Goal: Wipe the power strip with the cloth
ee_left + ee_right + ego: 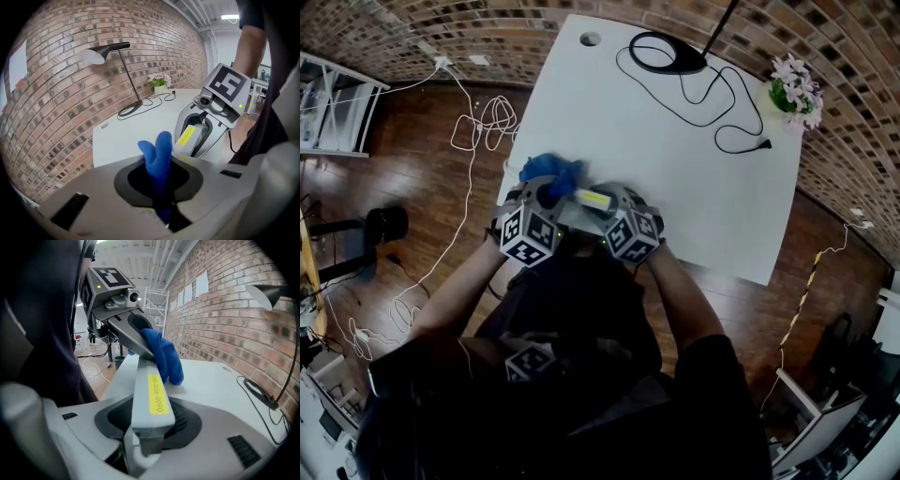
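Closest in, the right gripper (149,427) is clamping its fingers on one end of the power strip (152,394), holding it just over the near edge of the counter (675,169) with its yellow label facing up. At the strip's far end, the left gripper (546,195) is pinching the blue cloth (165,356) between nearly closed fingers, and the cloth is pressing against the strip there. The wiping step looks to be under way. Next, the cloth probably needs dragging along the strip's length while the right gripper steadies it. Farther off, a black lamp (667,58), its cable (727,112) and a flower pot (795,92) are sitting well clear.
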